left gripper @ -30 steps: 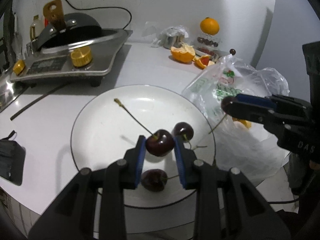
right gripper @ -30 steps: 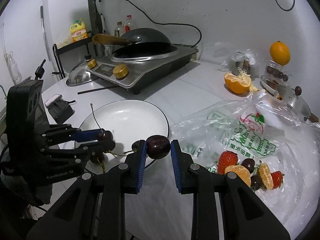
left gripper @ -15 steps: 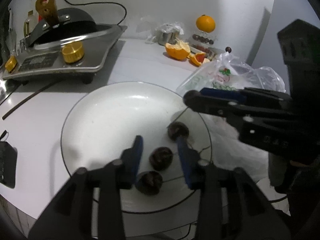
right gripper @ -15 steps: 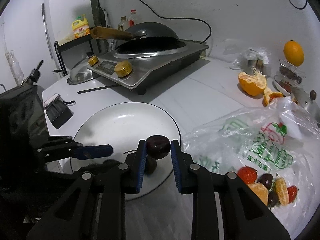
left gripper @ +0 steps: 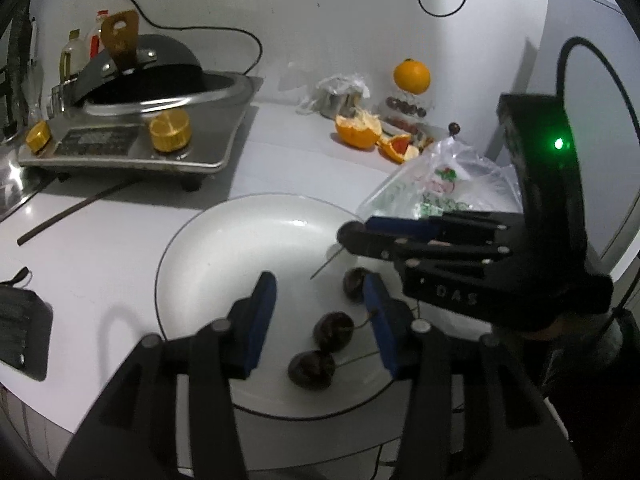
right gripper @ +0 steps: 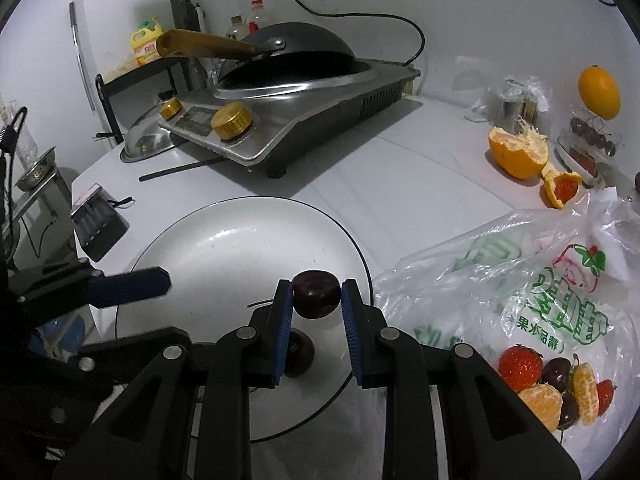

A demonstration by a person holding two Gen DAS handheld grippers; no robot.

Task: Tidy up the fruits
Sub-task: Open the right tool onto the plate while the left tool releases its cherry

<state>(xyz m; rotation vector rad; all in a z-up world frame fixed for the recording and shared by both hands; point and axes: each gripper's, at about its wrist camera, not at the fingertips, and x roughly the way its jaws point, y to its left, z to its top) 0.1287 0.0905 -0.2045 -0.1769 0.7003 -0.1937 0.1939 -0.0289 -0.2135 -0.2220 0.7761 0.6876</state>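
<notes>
**A:** Left tongs (left gripper: 318, 312) status?

**B:** Jaws opening, nothing pinched. They hang over the white plate (left gripper: 224, 248); three dark cherries (left gripper: 333, 330) lie loose on the plate below and between the blue pads, none touched as far as I can tell.

**A:** Right side?

**B:** Right tongs (right gripper: 316, 300) pressed on a fourth cherry (right gripper: 316, 294), held above the plate's near-right edge. One stem sticks out below them in the left view.

**A:** Rest of the fruit?

**B:** Plastic bag (right gripper: 540, 280) on the table (right gripper: 400, 168), just right of the plate, with strawberries, orange segments and cherries inside. Peeled orange halves (right gripper: 518, 152) further back, near the stove (right gripper: 288, 96).
</notes>
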